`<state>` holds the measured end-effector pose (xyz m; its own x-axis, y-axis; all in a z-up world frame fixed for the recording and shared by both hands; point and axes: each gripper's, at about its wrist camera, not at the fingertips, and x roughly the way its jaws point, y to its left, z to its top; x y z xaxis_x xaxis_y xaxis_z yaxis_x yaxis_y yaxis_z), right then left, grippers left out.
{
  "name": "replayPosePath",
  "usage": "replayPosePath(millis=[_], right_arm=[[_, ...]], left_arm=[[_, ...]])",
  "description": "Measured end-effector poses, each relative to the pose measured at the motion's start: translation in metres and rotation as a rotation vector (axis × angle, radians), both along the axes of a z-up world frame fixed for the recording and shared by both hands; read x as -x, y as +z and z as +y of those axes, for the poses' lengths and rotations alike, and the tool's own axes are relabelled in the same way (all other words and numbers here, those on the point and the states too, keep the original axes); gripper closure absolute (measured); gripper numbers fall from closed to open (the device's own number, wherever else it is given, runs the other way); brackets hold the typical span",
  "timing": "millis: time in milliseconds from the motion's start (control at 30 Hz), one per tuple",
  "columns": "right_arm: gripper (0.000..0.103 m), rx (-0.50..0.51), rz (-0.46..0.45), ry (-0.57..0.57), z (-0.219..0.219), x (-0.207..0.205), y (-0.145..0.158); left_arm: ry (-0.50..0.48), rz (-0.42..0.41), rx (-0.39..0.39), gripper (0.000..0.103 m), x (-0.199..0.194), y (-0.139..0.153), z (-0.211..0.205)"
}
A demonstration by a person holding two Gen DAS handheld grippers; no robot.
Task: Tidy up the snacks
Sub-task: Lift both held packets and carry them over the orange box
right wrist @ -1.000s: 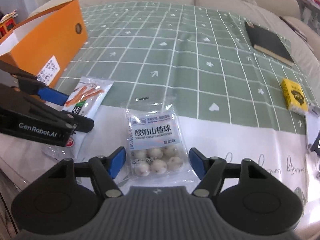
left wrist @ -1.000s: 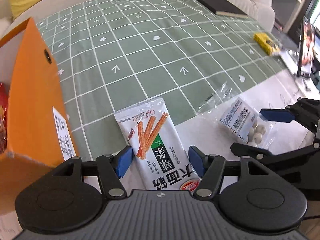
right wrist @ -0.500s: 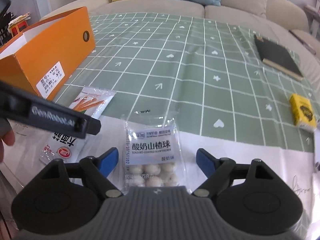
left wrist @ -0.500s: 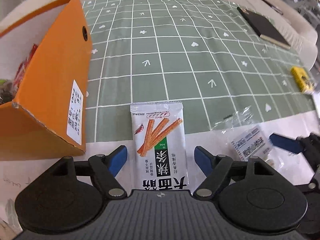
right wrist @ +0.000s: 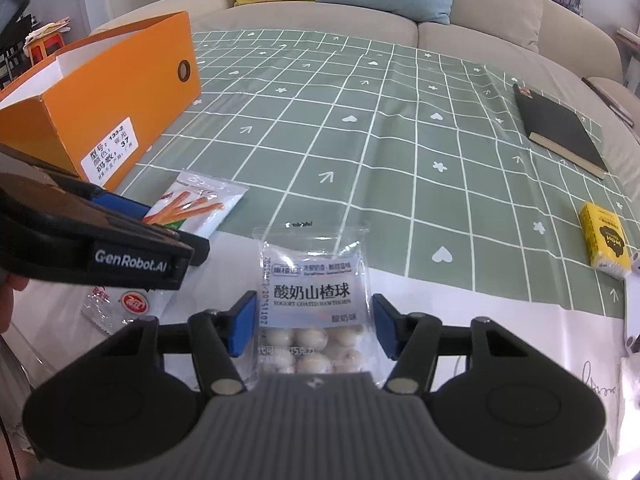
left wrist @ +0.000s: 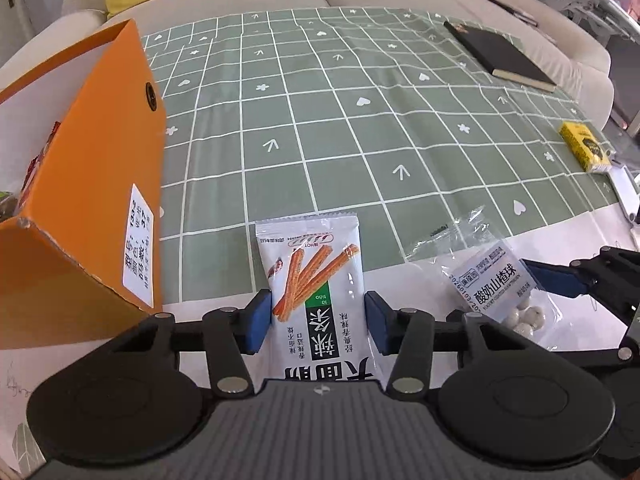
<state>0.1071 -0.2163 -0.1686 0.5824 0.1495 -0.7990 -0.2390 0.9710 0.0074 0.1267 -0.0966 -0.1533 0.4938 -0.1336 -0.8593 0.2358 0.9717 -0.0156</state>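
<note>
Both tongs, jaws just closing, pinch light, crinkly, slippery packets by their side edges: left tongs (left wrist: 318,316) the spicy-stick packet (left wrist: 316,292), right tongs (right wrist: 314,326) the fragile hawthorn-ball bag (right wrist: 314,300).

On the table, the box (right wrist: 120,96) stands at the left, and the stick snack packet (left wrist: 316,292) lies just to its right, with the hawthorn ball packet (right wrist: 314,304) beside that one. Farther right lies the small carton (right wrist: 602,238). The notebook (right wrist: 560,128) lies behind it, and the sofa (right wrist: 400,28) is behind the table.
</note>
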Motion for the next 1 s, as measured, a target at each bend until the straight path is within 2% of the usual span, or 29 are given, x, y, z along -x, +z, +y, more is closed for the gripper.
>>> replayPosePath(millis=[167, 433, 567, 767, 1000], right_arm=[[0.048, -0.014, -0.002, -0.027, -0.004, 0.001, 0.005], [0.048, -0.068, -0.015, -0.072, -0.005, -0.001, 0.026], [0.048, -0.112, -0.032, -0.094, -0.004, -0.002, 0.046], [0.048, -0.169, -0.094, -0.070, 0.013, -0.013, 0.088], [0.048, -0.226, -0.147, 0.009, 0.053, -0.037, 0.129]], left_arm=[[0.019, -0.003, 0.051, 0.049, 0.006, 0.008, 0.007], [0.022, -0.054, 0.153, 0.049, 0.013, 0.048, 0.023], [0.040, -0.097, 0.209, 0.049, 0.015, 0.073, 0.035], [0.094, -0.190, 0.272, 0.049, 0.012, 0.110, 0.064], [0.139, -0.292, 0.260, 0.049, 0.005, 0.146, 0.111]])
